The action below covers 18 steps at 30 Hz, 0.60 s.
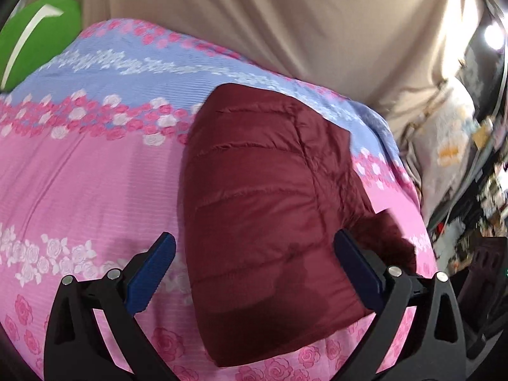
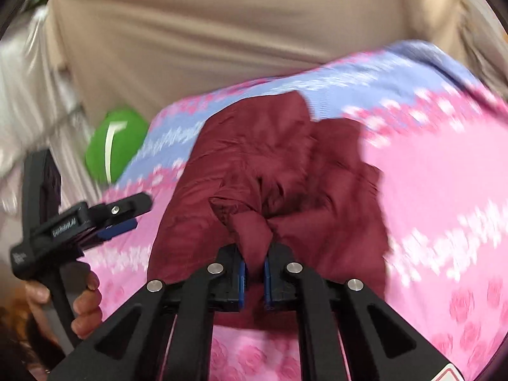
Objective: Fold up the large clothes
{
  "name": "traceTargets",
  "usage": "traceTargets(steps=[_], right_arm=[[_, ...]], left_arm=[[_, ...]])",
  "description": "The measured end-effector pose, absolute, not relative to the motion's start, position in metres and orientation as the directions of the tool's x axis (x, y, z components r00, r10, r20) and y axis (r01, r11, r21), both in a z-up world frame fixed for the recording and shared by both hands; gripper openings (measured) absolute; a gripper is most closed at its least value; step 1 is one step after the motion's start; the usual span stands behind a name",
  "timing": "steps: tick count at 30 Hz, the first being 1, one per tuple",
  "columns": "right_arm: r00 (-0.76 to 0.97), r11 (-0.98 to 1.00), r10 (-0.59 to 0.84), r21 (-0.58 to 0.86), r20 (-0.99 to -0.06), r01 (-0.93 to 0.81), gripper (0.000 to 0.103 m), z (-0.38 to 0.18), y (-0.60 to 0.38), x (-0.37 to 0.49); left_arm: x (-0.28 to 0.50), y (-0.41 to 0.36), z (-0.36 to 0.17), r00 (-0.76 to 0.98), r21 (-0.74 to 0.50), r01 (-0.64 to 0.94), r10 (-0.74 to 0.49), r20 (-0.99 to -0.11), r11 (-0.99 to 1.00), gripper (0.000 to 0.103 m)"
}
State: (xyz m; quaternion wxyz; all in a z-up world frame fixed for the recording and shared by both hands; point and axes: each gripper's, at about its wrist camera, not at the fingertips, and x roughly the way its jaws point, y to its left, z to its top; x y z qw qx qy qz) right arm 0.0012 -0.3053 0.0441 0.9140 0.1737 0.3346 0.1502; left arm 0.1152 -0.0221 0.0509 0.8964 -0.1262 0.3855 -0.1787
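A dark red quilted jacket point(image 1: 263, 197) lies folded on a pink and blue flowered bedspread point(image 1: 89, 174). My left gripper point(image 1: 254, 254) is open above the near part of the jacket, its blue pads spread to either side. In the right wrist view the jacket point(image 2: 279, 165) is bunched up, and my right gripper point(image 2: 254, 263) is shut on a fold of its red fabric. The left gripper point(image 2: 123, 219) also shows at the left of that view, held in a hand, above the bedspread point(image 2: 444, 190).
A green cushion point(image 1: 35, 38) lies at the far left of the bed. A beige curtain point(image 1: 285, 16) hangs behind the bed. Cluttered furniture point(image 1: 476, 174) stands to the right of the bed.
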Motion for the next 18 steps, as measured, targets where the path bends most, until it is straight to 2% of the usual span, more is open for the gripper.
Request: traceTargets(steps=[4,6,8,11,15,17,18], right_arm=[[0.658,0.835,0.426,0.550,-0.621,-0.022,0.008,-0.013,-0.343,0.005],[0.629,0.806,0.456,0.592,-0.630,0.008,0.008,-0.034,-0.347,0.011],[0.619,0.796,0.465,0.605,-0.632,0.020,0.009,-0.042,-0.348,0.011],[0.616,0.812,0.458,0.584,-0.641,0.005,0.017,-0.025,-0.354,0.008],[0.710,0.847,0.384,0.531,-0.590,-0.017,0.027,0.026,-0.374,0.006],[0.753,0.862,0.351,0.506,-0.557,-0.027,0.041,0.049,-0.383,0.019],[0.762,0.870,0.340,0.493,-0.551,-0.031,0.042,0.058,-0.383,0.029]], left_arm=[[0.119,-0.065,0.032,0.598,-0.269,0.298,-0.399,-0.695,0.916,0.095],[0.123,-0.084,0.014,0.581,-0.200,0.307,-0.350,-0.735,0.930,0.093],[0.123,-0.095,0.003,0.613,-0.121,0.291,-0.282,-0.738,0.949,0.094],[0.123,-0.096,0.000,0.622,-0.107,0.273,-0.261,-0.738,0.956,0.094],[0.126,-0.093,0.001,0.617,-0.121,0.260,-0.262,-0.742,0.958,0.095],[0.126,-0.093,0.002,0.616,-0.120,0.259,-0.260,-0.743,0.958,0.095],[0.126,-0.092,0.003,0.615,-0.121,0.260,-0.261,-0.744,0.958,0.095]])
